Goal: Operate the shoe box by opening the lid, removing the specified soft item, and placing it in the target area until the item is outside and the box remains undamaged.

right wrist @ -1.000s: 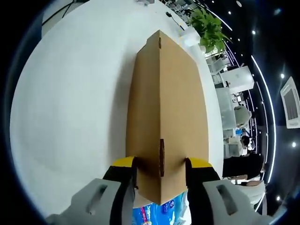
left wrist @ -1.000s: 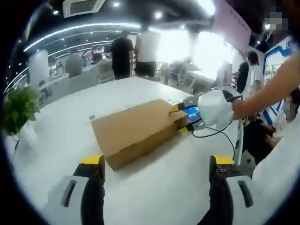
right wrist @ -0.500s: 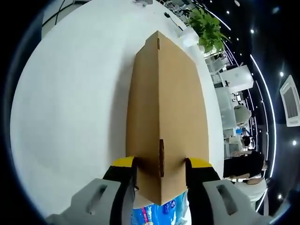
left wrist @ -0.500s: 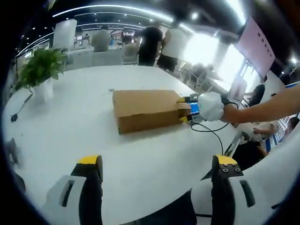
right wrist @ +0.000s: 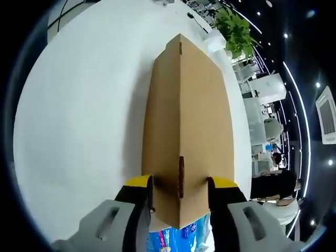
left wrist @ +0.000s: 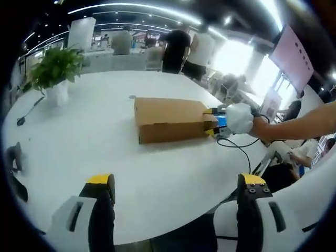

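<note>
The broad white round worktop [left wrist: 79, 136] carries a long brown cardboard shoe box [left wrist: 170, 119], lid closed, lying flat toward the side where the person's arm reaches in. In the left gripper view the box is well ahead of the left hand-held gripper [left wrist: 176, 189], whose yellow-tipped jaws stand spread wide over bare worktop with nothing between them. The box's long axis runs across that view, one short end toward the right hand-held gripper [left wrist: 214, 122]. In the right gripper view the shoe box [right wrist: 189, 131] stretches straight away from the right hand-held gripper [right wrist: 180, 189], its long axis in line with the jaws, which pinch the near short end from both sides. A blue printed packet [right wrist: 173, 239] shows just below that end. A green potted plant [left wrist: 55, 71] stands at the worktop's far edge.
</note>
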A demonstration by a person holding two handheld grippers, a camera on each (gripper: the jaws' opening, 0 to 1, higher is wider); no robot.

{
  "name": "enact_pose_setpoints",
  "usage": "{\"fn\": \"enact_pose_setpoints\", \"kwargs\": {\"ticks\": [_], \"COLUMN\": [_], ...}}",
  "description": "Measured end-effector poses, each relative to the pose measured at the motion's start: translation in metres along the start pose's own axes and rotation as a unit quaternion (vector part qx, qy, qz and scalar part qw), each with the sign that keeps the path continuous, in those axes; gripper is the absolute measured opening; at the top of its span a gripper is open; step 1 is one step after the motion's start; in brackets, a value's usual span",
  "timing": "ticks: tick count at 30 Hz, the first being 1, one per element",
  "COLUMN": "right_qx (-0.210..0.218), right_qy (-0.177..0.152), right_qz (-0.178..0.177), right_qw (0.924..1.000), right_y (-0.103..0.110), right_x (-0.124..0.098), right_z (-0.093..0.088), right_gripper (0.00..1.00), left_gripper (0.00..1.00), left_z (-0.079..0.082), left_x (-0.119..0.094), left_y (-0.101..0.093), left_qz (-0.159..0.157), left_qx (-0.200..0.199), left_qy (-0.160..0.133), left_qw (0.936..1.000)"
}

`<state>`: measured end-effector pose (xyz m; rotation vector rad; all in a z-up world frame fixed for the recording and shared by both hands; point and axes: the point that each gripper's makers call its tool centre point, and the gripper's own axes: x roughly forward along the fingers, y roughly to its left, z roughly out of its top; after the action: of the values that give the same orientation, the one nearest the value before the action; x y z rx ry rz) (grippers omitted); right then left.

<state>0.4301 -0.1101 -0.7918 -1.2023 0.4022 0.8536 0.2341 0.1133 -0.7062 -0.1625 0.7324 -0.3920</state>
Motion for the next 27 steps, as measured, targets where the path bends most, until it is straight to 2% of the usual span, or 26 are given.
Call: {"fn": "enact_pose_setpoints", "kwargs": {"ticks": [2, 4, 5, 6, 9, 11, 12, 15, 17, 18, 21, 22, 23, 25, 26, 27], "right_qx": [0.022, 0.083, 0.113, 0.128, 0.18, 0.229, 0.253, 0.336, 0.391, 0.427, 0.494, 0.518, 0.525, 0.533, 0.531, 0.54], "right_qy": [-0.005, -0.021, -0.042, -0.052, -0.044, -0.068, -0.072, -0.087, -0.088, -0.082, -0.075, -0.085, -0.086, -0.077, -0.07, -0.052], "right_qz": [0.001, 0.013, 0.011, 0.007, 0.002, 0.008, 0.005, 0.003, 0.003, 0.003, 0.007, -0.009, -0.017, -0.033, -0.038, -0.043], "right_qw": [0.9997, 0.9962, 0.9926, 0.9904, 0.9827, 0.971, 0.9647, 0.938, 0.9161, 0.9004, 0.8662, 0.8509, 0.8464, 0.8422, 0.8438, 0.8389], "right_y": [0.0, 0.005, 0.004, 0.002, 0.001, 0.001, -0.002, -0.004, -0.002, 0.001, 0.01, 0.008, 0.009, 0.014, 0.017, 0.024], "right_x": [-0.006, -0.013, -0.02, -0.027, -0.056, -0.08, -0.096, -0.124, -0.15, -0.162, -0.189, -0.2, -0.208, -0.226, -0.232, -0.24], "right_z": [0.002, 0.007, 0.012, 0.014, 0.009, 0.015, 0.015, 0.011, 0.008, 0.002, -0.004, -0.01, -0.014, -0.029, -0.035, -0.046], "right_gripper": [0.58, 0.86, 0.95, 0.99, 1.0, 1.0, 1.0, 1.0, 1.0, 1.0, 1.0, 1.0, 1.0, 1.0, 1.0, 1.0], "left_gripper": [0.99, 0.99, 0.99, 0.99, 0.99, 0.99, 0.99, 0.99, 0.99, 0.99, 0.99, 0.99, 0.99, 0.99, 0.99, 0.99], "left_z": [-0.001, -0.001, 0.0, -0.001, -0.001, -0.002, 0.0, 0.004, 0.006, 0.008, 0.009, 0.008, 0.007, 0.006, 0.004, 0.002], "left_x": [-0.001, -0.002, -0.003, -0.004, -0.006, -0.007, -0.009, -0.014, -0.014, -0.016, -0.018, -0.019, -0.021, -0.025, -0.026, -0.028], "left_y": [0.0, -0.002, -0.003, -0.003, -0.001, 0.0, 0.0, 0.002, 0.004, 0.005, 0.007, 0.007, 0.007, 0.005, 0.006, 0.007], "left_qz": [0.002, 0.001, -0.001, -0.001, 0.002, 0.005, 0.005, 0.011, 0.013, 0.014, 0.012, 0.013, 0.014, 0.012, 0.012, 0.012], "left_qx": [0.0, 0.004, 0.008, 0.012, 0.011, 0.008, 0.008, 0.011, 0.01, 0.008, 0.009, 0.007, 0.005, 0.002, 0.001, 0.001], "left_qy": [0.002, -0.003, -0.006, -0.006, -0.008, -0.006, -0.008, -0.011, -0.013, -0.015, -0.015, -0.011, -0.009, -0.006, -0.004, 0.0], "left_qw": [1.0, 1.0, 0.9999, 0.9999, 0.9999, 0.9999, 0.9999, 0.9998, 0.9998, 0.9998, 0.9998, 0.9998, 0.9998, 0.9999, 0.9999, 0.9999]}}
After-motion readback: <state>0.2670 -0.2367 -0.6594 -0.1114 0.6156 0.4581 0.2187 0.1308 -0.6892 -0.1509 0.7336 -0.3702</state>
